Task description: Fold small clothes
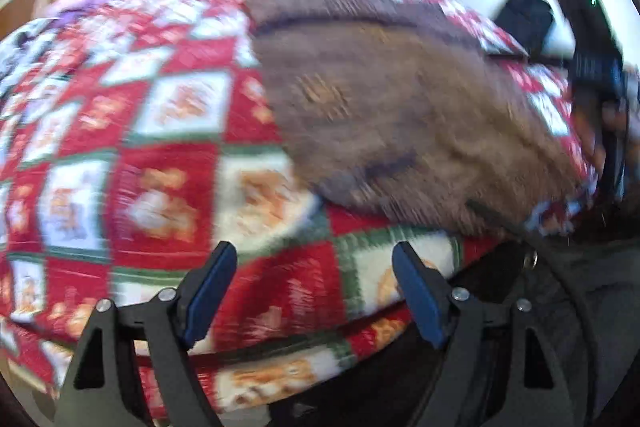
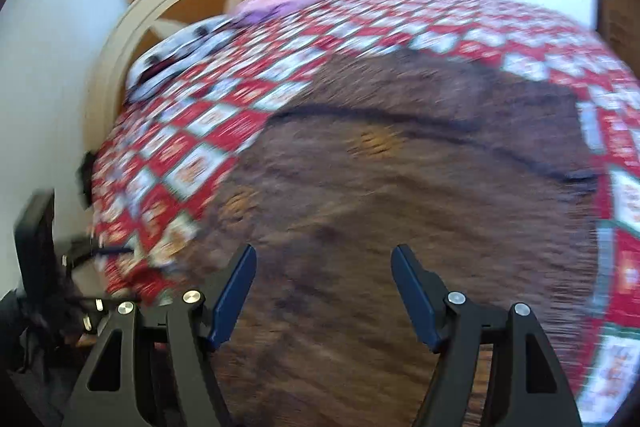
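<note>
Left wrist view: the left gripper (image 1: 312, 267) is held wide and empty, the brown knitted garment (image 1: 400, 115) spread ahead on the red-and-white checked quilt (image 1: 160, 187). The right gripper (image 2: 324, 267), likewise wide and empty, is poised over that garment; an edge is best pinched by each before folding.

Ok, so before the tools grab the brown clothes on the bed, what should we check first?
1. Left tool open and empty: ok.
2. Right tool open and empty: ok.
3. Brown garment lying on the red patchwork quilt: ok.
4. Garment spread flat, no bunching: cannot tell, the pictures are blurred.
5. Right tool over the garment: ok.
6. Left tool over the garment: not ok, it is over the quilt beside it.
</note>
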Available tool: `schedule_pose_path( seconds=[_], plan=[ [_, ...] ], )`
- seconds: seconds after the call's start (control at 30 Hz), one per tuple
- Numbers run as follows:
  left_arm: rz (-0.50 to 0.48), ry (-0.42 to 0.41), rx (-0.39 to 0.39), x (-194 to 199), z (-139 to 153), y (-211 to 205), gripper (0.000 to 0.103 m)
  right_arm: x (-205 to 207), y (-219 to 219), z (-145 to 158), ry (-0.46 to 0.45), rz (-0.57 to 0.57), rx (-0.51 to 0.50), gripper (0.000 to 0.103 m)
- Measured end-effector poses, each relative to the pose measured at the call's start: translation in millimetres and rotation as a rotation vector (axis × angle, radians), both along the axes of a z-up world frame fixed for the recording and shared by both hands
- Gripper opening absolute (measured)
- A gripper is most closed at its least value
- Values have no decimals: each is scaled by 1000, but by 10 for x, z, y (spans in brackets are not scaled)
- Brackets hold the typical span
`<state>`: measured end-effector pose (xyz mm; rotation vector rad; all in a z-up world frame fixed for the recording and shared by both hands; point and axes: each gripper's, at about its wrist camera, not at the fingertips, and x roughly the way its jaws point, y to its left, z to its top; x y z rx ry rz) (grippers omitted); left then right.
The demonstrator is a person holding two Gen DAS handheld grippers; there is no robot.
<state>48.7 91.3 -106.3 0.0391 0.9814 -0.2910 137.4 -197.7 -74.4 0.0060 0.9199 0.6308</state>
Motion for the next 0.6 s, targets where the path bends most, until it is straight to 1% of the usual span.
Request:
schedule_pose_path(
  seconds=[0.03, 0.07, 0.1, 0.13, 0.17, 0.23, 0.3, 0.33, 0.4, 0.43, 0.47, 0.5, 0.53, 0.57, 0.6],
  plan=[
    [27, -41, -13, -27, 100, 67, 82, 19, 113, -77, 68, 72, 92, 71],
    [63, -87, -30, -55, 219, 141, 82, 27, 190, -131, 128, 116, 168, 71],
    [88, -129, -45, -86, 321, 210, 82, 49, 273, -198, 187, 151, 235, 71],
    [111, -175, -57, -121, 443, 281, 83, 74, 390, -278, 240, 184, 281, 71],
    [130, -204, -58, -141, 511, 331, 84, 81, 477, -326, 261, 200, 288, 71],
    [182, -285, -33, -214, 660, 463, 88, 84, 652, -429, 289, 219, 273, 71],
    [267, -386, 65, -252, 778, 570, 98, 96, 773, -552, 322, 210, 236, 71],
    [315, -445, 140, -299, 816, 595, 99, 90, 813, -605, 338, 209, 221, 71],
    [400, -597, 377, -363, 849, 591, 102, 59, 901, -692, 369, 226, 209, 71],
    [432, -652, 492, -377, 838, 559, 103, 44, 928, -705, 380, 233, 208, 71],
    [479, -720, 614, -391, 819, 541, 103, 6, 974, -723, 416, 265, 241, 71],
    [500, -749, 647, -389, 814, 572, 103, -20, 1002, -731, 445, 293, 277, 71],
    [529, -769, 643, -399, 840, 637, 103, -69, 1059, -726, 498, 352, 350, 71],
    [541, -758, 594, -385, 856, 680, 103, -113, 1108, -726, 541, 397, 397, 71],
    [544, -735, 523, -372, 876, 728, 103, -170, 1175, -716, 595, 458, 459, 71]
  ],
)
